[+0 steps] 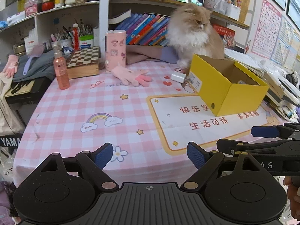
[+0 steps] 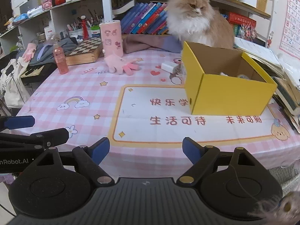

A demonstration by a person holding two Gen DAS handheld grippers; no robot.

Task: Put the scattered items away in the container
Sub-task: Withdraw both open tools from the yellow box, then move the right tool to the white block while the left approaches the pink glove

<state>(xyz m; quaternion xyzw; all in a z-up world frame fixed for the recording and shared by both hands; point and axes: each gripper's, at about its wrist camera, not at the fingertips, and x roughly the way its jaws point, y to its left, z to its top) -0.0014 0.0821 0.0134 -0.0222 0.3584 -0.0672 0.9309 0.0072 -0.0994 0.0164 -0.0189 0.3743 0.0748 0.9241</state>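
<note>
Both claws released, nothing between the blue pads. Left claw point(image 1: 150, 156) and right claw point(image 2: 145, 151) hover side by side over the near edge of the pink checked-cloth surface point(image 2: 78, 86). Open yellow cardboard box point(image 2: 230, 91) sits right of centre on the surface, something pale partly visible inside, can't tell what. Pink knit glove point(image 2: 121, 65) lies flat at the back, well apart from the box, just in front of a pink cartoon-print cylinder point(image 2: 112, 37). Small white charger block point(image 2: 168, 67) just beside the box's far left corner. Pink pump bottle point(image 2: 60, 59) upright at the left edge. Fluffy cream cat point(image 2: 196, 20) sits right behind the box.
</note>
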